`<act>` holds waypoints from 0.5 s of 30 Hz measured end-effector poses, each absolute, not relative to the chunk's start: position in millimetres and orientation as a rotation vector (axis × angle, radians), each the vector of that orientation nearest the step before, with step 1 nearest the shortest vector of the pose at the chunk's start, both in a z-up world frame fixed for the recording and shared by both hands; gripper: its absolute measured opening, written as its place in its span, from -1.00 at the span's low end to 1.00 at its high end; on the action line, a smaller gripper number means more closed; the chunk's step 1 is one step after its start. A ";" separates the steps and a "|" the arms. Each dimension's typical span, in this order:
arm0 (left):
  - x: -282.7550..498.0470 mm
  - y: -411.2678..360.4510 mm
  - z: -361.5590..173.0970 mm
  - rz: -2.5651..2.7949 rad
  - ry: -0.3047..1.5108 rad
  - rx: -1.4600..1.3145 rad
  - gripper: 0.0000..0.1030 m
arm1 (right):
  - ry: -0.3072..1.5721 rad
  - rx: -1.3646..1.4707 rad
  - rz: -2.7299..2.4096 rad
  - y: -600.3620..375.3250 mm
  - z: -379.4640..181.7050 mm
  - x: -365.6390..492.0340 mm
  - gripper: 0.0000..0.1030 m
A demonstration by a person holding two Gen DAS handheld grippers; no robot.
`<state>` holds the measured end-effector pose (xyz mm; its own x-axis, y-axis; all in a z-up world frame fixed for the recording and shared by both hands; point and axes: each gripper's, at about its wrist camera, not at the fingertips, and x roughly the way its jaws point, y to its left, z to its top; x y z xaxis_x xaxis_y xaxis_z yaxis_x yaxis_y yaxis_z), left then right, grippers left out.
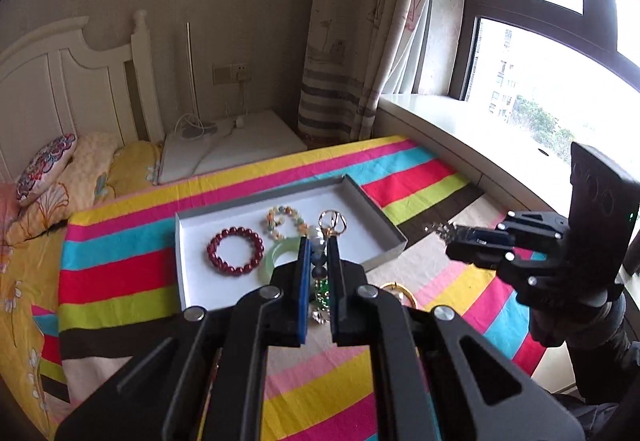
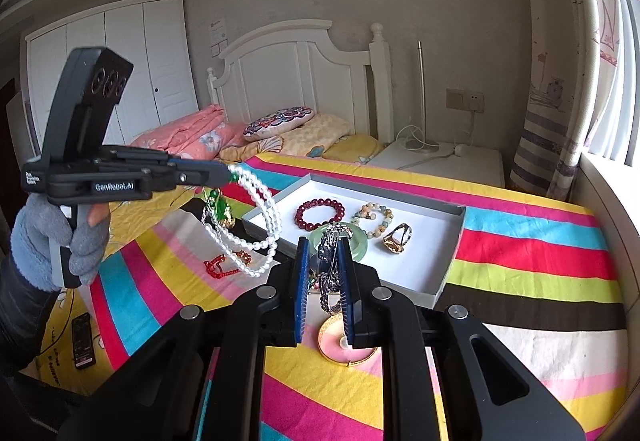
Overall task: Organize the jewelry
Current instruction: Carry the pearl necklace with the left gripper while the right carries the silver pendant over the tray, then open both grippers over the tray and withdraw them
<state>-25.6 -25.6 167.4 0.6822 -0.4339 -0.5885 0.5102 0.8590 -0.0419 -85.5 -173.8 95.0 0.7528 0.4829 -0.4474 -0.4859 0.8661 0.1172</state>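
A shallow white tray [image 1: 192, 241] [image 2: 448, 265] lies on the striped cloth. In it are a dark red bead bracelet [image 1: 235, 251] [image 2: 319, 213], a pastel bead bracelet [image 1: 285, 221] [image 2: 373, 221], a pale green bangle [image 1: 276, 261] [image 2: 360, 247] and a gold ring [image 1: 332, 220] [image 2: 396, 239]. My left gripper [image 1: 319, 241] [image 2: 230, 173] is shut on a white pearl necklace [image 2: 260, 225] with green beads that hangs above the cloth left of the tray. My right gripper [image 2: 325, 241] [image 1: 450, 231] is shut on a silver chain bracelet [image 2: 332, 269], held above the tray's near edge.
A gold-rimmed round item [image 2: 346, 345] [image 1: 394, 291] lies on the cloth under my right gripper. A red cord piece [image 2: 218, 267] lies left of the tray. A remote [image 2: 82, 339] lies on the yellow bedding. The window sill [image 1: 460, 133] runs along the right.
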 end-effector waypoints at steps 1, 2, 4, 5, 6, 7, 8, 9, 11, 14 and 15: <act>-23.0 -27.2 173.1 -0.528 0.619 0.134 -0.86 | 0.487 -0.008 0.532 -172.1 96.5 -82.1 -0.70; -19.9 -29.2 178.2 -0.522 0.612 0.140 -0.86 | 0.487 -0.010 0.533 -170.4 98.0 -78.8 -0.70; -11.8 -32.1 185.4 -0.515 0.607 0.144 -0.86 | 0.486 -0.010 0.537 -167.5 101.9 -71.7 -0.70; -7.6 -34.2 187.8 -0.509 0.606 0.150 -0.86 | 0.488 -0.009 0.541 -166.4 103.7 -67.7 -0.70; -3.4 -35.6 188.8 -0.500 0.603 0.156 -0.86 | 0.490 -0.011 0.542 -165.1 105.2 -63.4 -0.70; 1.9 -37.3 189.3 -0.492 0.603 0.159 -0.86 | 0.491 -0.017 0.538 -163.2 106.3 -59.8 -0.70; 8.7 -38.4 188.7 -0.484 0.605 0.157 -0.86 | 0.495 -0.023 0.534 -161.3 106.7 -55.3 -0.70; 15.6 -38.2 186.9 -0.476 0.607 0.150 -0.86 | 0.503 -0.025 0.532 -159.9 106.4 -49.3 -0.70; 32.4 -37.4 181.3 -0.457 0.618 0.134 -0.86 | 0.521 -0.017 0.532 -158.5 104.5 -36.8 -0.70; 58.7 -37.6 168.3 -0.447 0.645 0.101 -0.86 | 0.560 -0.002 0.524 -155.1 96.1 -16.0 -0.70; 67.1 -38.4 163.4 -0.441 0.651 0.096 -0.86 | 0.577 0.008 0.521 -154.7 91.6 -7.5 -0.70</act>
